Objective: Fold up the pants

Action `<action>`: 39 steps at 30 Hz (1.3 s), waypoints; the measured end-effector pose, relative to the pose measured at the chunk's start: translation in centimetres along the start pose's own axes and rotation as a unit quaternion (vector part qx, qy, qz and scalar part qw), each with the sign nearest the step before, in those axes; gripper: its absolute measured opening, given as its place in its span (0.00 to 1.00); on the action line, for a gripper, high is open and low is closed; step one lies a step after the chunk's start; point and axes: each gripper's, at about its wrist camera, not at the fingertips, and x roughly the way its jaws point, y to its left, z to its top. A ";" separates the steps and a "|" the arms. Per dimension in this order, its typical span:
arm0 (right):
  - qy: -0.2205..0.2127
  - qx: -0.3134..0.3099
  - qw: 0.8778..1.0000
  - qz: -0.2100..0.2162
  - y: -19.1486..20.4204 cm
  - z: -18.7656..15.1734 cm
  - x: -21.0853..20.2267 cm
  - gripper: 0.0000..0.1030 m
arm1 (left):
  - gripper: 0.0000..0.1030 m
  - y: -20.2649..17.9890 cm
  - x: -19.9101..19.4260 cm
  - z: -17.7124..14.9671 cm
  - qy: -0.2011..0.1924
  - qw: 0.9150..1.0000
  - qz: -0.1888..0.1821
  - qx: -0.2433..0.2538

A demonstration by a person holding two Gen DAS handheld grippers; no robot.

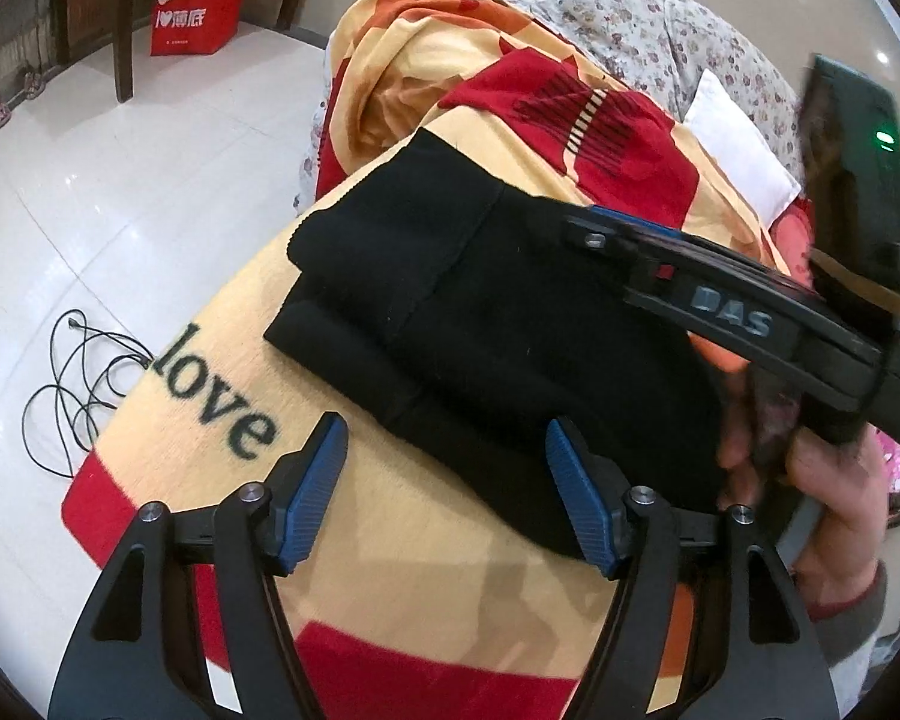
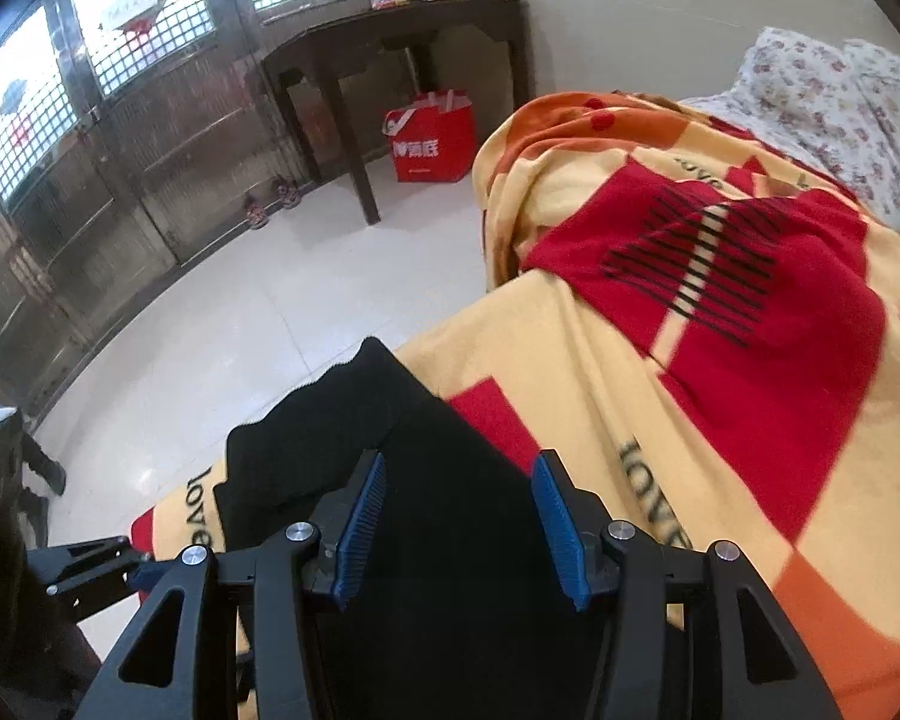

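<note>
Left wrist view: a cable (image 1: 84,384) lies on the floor at nine o'clock, and the black pants (image 1: 486,324), already folded into a stack, rest on the blanket (image 1: 390,546) at centre. The left gripper (image 1: 447,498) is spread wide and empty. For a neat finish, the stack should probably be squared, not dragged. Only here is the holding hand (image 1: 810,480) seen. In the right wrist view, the right gripper (image 2: 459,525) is half spread above the pants, pinching nothing; only there is a table (image 2: 390,42) shown.
</note>
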 end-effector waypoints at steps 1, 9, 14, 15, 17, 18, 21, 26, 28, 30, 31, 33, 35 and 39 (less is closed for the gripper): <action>0.005 -0.006 1.000 0.003 0.0 0.3 0.6 0.48 | 0.69 0.0 0.0 0.1 -0.002 1.000 -0.002 -0.002; 0.023 -0.009 0.998 0.058 -0.5 1.4 4.0 0.50 | 0.71 0.6 -0.3 0.0 -0.006 1.000 -0.021 -0.014; 0.018 0.006 0.997 0.072 -0.9 1.4 4.2 0.52 | 0.72 1.8 -1.7 -0.3 -0.017 0.998 -0.043 -0.034; 0.019 0.002 0.997 0.071 -0.7 1.4 4.2 0.53 | 0.76 1.8 -1.6 -0.2 -0.017 0.998 -0.048 -0.037; 0.024 -0.009 0.997 0.069 -0.2 1.4 4.2 0.58 | 0.80 1.9 -0.8 -0.2 -0.002 0.997 -0.058 -0.049; 0.025 -0.013 0.997 0.069 0.0 1.4 4.3 0.59 | 0.82 1.6 -0.9 -0.3 -0.017 0.997 -0.055 -0.046; 0.023 -0.020 0.997 0.074 0.3 1.4 4.3 0.60 | 0.83 1.1 -0.6 -0.1 -0.019 0.998 -0.050 -0.042; 0.002 0.024 0.997 0.079 -0.6 1.2 4.1 0.31 | 0.83 0.7 0.2 0.8 -0.044 0.996 -0.053 -0.054; -0.012 0.045 0.995 0.093 -1.1 1.0 3.2 0.22 | 0.39 0.4 0.7 1.3 -0.043 0.997 -0.051 -0.049; -0.033 0.055 0.993 0.100 -1.3 0.9 1.6 0.18 | 0.24 0.1 0.7 2.0 -0.036 0.997 -0.047 -0.043; -0.042 0.058 0.992 0.100 -1.3 0.9 0.8 0.16 | 0.22 -0.2 0.1 2.2 -0.044 0.997 -0.058 -0.036; -0.073 0.069 0.989 0.108 -1.5 0.8 -1.7 0.16 | 0.21 -1.9 -1.9 2.2 -0.080 0.995 -0.063 0.004; -0.115 0.085 0.982 0.121 -2.0 0.2 -5.3 0.15 | 0.21 -4.3 -3.8 1.6 -0.115 0.990 -0.065 0.052; -0.182 0.102 0.971 0.113 -3.1 -2.5 -13.0 0.15 | 0.21 -10.0 -6.6 -0.9 -0.161 0.970 -0.079 0.163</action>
